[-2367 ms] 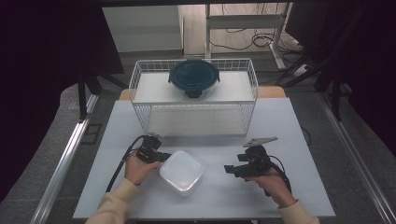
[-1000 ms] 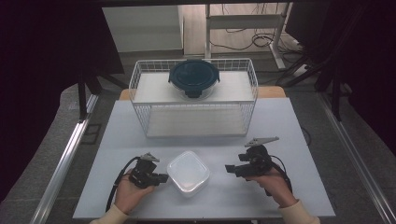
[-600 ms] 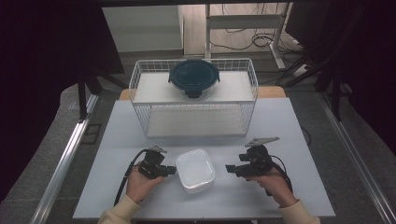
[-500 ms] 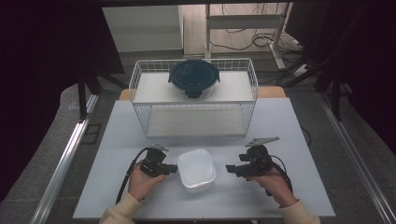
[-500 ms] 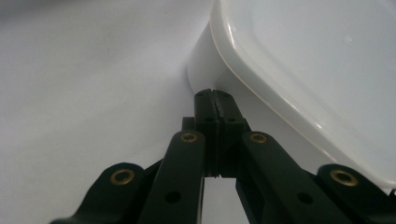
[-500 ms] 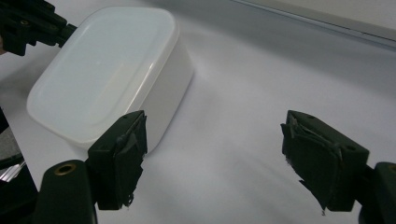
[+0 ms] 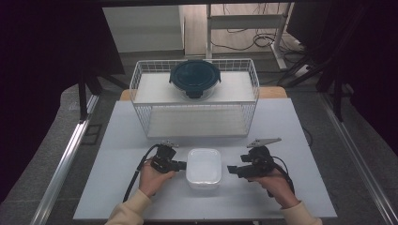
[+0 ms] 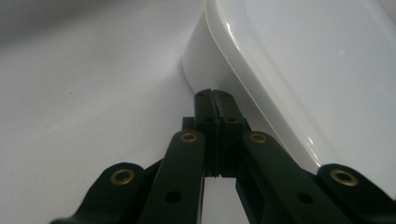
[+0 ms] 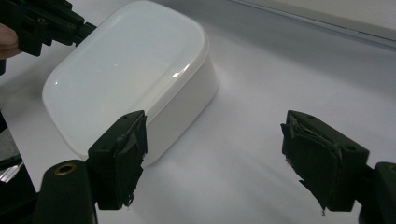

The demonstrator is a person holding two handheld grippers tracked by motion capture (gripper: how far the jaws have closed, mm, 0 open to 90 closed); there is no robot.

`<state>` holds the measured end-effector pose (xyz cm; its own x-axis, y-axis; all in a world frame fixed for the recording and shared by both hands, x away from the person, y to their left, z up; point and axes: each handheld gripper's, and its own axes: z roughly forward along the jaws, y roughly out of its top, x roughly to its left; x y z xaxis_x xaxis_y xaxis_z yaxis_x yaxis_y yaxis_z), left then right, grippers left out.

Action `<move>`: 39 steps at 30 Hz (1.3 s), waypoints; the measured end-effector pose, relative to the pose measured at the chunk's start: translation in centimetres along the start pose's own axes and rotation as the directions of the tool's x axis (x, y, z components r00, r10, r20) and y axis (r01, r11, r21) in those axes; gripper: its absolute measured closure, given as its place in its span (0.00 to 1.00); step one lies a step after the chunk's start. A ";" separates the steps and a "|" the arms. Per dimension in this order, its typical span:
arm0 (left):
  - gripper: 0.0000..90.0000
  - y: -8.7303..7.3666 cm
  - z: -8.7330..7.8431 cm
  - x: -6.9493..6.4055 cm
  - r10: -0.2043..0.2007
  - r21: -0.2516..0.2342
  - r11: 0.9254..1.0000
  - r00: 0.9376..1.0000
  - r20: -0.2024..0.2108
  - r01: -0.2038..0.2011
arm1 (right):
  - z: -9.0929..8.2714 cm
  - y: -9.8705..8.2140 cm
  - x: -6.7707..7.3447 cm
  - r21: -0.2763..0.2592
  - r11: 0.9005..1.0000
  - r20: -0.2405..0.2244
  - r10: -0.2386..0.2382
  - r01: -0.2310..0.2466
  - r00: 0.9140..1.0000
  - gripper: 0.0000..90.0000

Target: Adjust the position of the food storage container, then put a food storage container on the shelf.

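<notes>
A white square container [image 7: 203,168] with a rounded lid sits on the white table near its front edge. In the high view my left gripper [image 7: 182,165] is shut, and its tips touch the container's left side. In the left gripper view the closed jaws meet the container [image 8: 303,60] at its wall, just under the lid's rim, with my left gripper [image 8: 214,96] holding nothing. My right gripper [image 7: 232,169] stands open a short way to the right of the container, apart from it. In the right gripper view its pads [image 9: 122,151] are spread wide, with the container [image 9: 130,74] ahead and to the left.
A white wire basket [image 7: 155,119] stands at the back of the table [image 7: 117,154]. A round dark teal lidded container [image 7: 194,78] rests on top of it. Bare table lies between basket and hands. Cables trail from both grippers.
My shut left gripper has moved to the right, and the white container has slid to the right with it and turned square to the table. The right hand has kept still.
</notes>
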<state>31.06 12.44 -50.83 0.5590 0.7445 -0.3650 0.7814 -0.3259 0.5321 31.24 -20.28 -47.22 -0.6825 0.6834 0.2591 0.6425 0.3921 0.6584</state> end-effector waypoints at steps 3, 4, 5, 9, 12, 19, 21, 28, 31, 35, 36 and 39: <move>1.00 -0.1 -1.0 0.3 -0.014 -0.043 0.999 1.000 -0.016 0.013 | -0.3 0.0 -0.1 -0.010 1.000 0.011 0.006 -0.006 1.000 0.24; 1.00 -0.2 -1.6 0.3 -0.019 -0.063 0.998 0.999 -0.028 0.017 | -0.3 0.0 -0.1 -0.016 1.000 0.015 0.009 -0.008 1.000 0.24; 1.00 -0.4 -2.1 0.3 -0.019 -0.071 0.997 0.999 -0.036 0.016 | -0.4 0.0 0.0 -0.022 1.000 0.020 0.006 -0.005 1.000 0.24; 0.95 -1.0 -4.1 0.5 -0.008 -0.128 0.992 0.997 -0.075 -0.001 | -0.6 0.1 0.0 -0.034 0.999 0.028 0.003 -0.002 1.000 0.24; 0.73 -1.6 -5.0 0.6 -0.029 -0.172 0.985 0.993 -0.118 0.008 | -0.7 0.2 0.1 -0.038 0.999 0.029 -0.001 0.003 1.000 0.24; 0.38 -2.3 -6.7 0.7 -0.061 -0.197 0.980 0.994 -0.089 0.042 | -1.1 0.5 0.1 -0.116 0.993 0.061 -0.002 0.009 0.998 0.25; 0.35 -2.3 -7.1 0.7 -0.067 -0.211 0.976 0.995 -0.077 0.050 | -1.3 0.5 0.2 -0.133 0.991 0.064 -0.007 0.015 0.998 0.25; 0.29 -2.3 -7.3 0.6 -0.089 -0.220 0.973 0.994 -0.066 0.072 | -1.9 0.5 0.3 -0.140 0.990 0.042 -0.005 0.011 0.999 0.25; 0.29 -2.2 -7.3 0.5 -0.092 -0.223 0.971 0.995 -0.041 0.081 | -1.9 0.4 0.5 -0.134 0.991 0.031 -0.006 0.011 0.999 0.25; 0.30 -2.0 -6.9 0.3 -0.099 -0.221 0.970 0.995 0.021 0.101 | -1.9 0.4 0.9 -0.127 0.992 0.025 0.009 -0.006 1.000 0.24; 0.31 -2.0 -6.7 0.3 -0.104 -0.219 0.969 0.994 0.040 0.110 | -1.8 0.3 0.9 -0.128 0.992 0.023 0.012 -0.009 1.000 0.24; 0.31 -1.9 -6.4 0.4 -0.111 -0.210 0.970 0.991 0.070 0.124 | -1.7 0.3 1.2 -0.129 0.991 0.007 0.022 -0.021 1.000 0.24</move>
<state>28.00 17.07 -47.11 0.4868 0.7332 -0.4747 0.7688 -0.1016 0.6314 30.03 -20.40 -45.52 -0.6660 0.6961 0.2683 0.6062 0.2954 0.7384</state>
